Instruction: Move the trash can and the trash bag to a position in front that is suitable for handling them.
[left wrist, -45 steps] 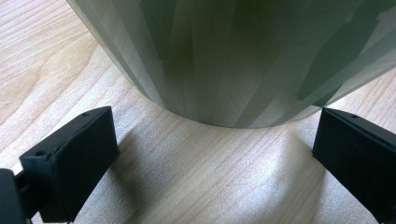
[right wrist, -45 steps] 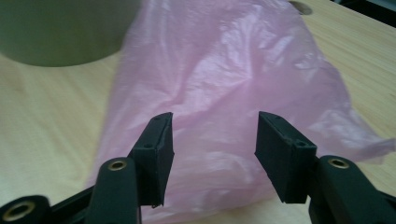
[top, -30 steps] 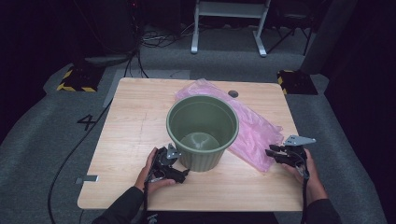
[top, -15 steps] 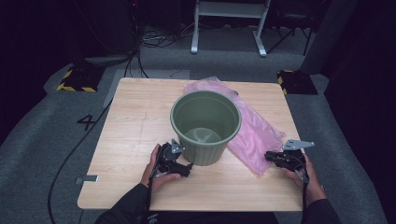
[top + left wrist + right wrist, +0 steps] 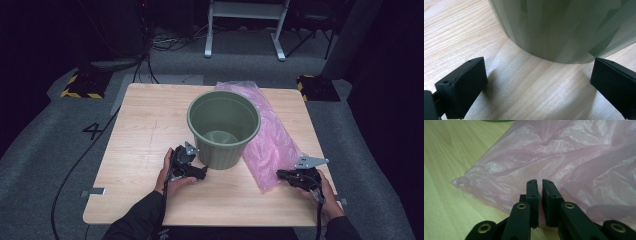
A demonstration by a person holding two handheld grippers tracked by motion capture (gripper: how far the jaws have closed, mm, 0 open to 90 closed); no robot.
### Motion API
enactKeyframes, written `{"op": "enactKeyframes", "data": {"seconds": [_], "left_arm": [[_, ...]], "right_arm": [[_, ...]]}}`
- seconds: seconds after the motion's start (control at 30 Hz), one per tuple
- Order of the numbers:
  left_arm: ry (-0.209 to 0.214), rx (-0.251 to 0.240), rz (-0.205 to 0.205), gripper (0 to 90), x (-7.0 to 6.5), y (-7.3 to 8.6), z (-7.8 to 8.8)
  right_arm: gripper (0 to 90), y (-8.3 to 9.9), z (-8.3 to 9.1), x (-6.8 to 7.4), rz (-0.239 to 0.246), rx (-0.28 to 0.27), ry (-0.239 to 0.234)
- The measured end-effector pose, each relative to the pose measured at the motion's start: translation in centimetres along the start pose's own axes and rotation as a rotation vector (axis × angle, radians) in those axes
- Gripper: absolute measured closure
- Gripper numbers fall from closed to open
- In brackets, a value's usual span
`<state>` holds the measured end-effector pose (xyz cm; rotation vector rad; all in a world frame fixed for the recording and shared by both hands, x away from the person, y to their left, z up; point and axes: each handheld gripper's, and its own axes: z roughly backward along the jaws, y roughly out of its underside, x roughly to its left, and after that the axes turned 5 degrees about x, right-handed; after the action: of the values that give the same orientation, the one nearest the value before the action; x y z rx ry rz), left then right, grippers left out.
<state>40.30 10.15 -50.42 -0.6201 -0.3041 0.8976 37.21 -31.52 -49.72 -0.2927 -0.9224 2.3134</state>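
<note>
A green plastic bucket (image 5: 222, 150) stands upright and empty on the wooden table (image 5: 145, 125). A pink plastic bag (image 5: 274, 145) lies flat to its right, reaching from the far edge toward the front. My left gripper (image 5: 203, 170) lies low at the bucket's near-left base. Its jaws are open wide, one to each side of the bucket wall (image 5: 561, 25), apart from it. My right gripper (image 5: 280, 175) points at the bag's near corner. Its jaws have just been closing and stand almost together over the film (image 5: 549, 152). Whether film is pinched between them I cannot tell.
Bare wood lies left of the bucket and along the front edge. Beyond the table the dark floor carries cables, a white metal stand (image 5: 245, 20) and yellow-black striped blocks (image 5: 80, 86).
The bucket has slid a little away and to the right, the left gripper following at its base. My right gripper moved left onto the bag's near corner and its jaws narrowed.
</note>
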Motion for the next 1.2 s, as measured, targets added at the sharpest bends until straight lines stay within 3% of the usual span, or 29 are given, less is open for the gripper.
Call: {"op": "enactKeyframes", "data": {"seconds": [0.47,0.53,0.63,0.67,0.73,0.9,1.0,1.07,1.2], "left_arm": [[-0.011,0.002,0.016,0.0,0.4,-0.5,-0.4],[-0.012,0.001,0.016,0.1,0.4,-0.5,-0.4],[-0.007,0.000,0.015,0.3,0.3,-0.3,-0.3],[-0.007,0.000,0.015,0.3,0.3,-0.3,-0.3],[-0.004,0.000,0.008,0.3,0.2,-0.2,-0.1],[0.012,0.001,-0.014,0.3,0.2,0.1,0.1],[0.023,-0.001,-0.026,0.3,0.1,0.3,0.2],[0.044,0.002,-0.050,0.1,0.1,0.7,0.5],[0.057,0.000,-0.072,0.1,0.2,1.1,0.8]], "right_arm": [[82.5,-0.5,-0.5,3.5,0.072,0.015,-0.040],[78.5,-0.7,-0.6,4.2,0.084,0.021,-0.047],[61.7,-1.2,-0.6,5.4,0.130,0.028,-0.057],[61.7,-1.2,-0.6,5.4,0.130,0.028,-0.057],[50.7,-1.7,0.0,6.1,0.154,0.005,-0.060],[37.2,-2.5,1.8,6.8,0.166,-0.063,-0.007],[35.4,-2.9,2.4,6.9,0.171,-0.088,0.011],[35.3,-3.2,3.5,6.4,0.161,-0.128,0.023],[35.9,-3.1,4.6,5.5,0.140,-0.151,0.063]]}}
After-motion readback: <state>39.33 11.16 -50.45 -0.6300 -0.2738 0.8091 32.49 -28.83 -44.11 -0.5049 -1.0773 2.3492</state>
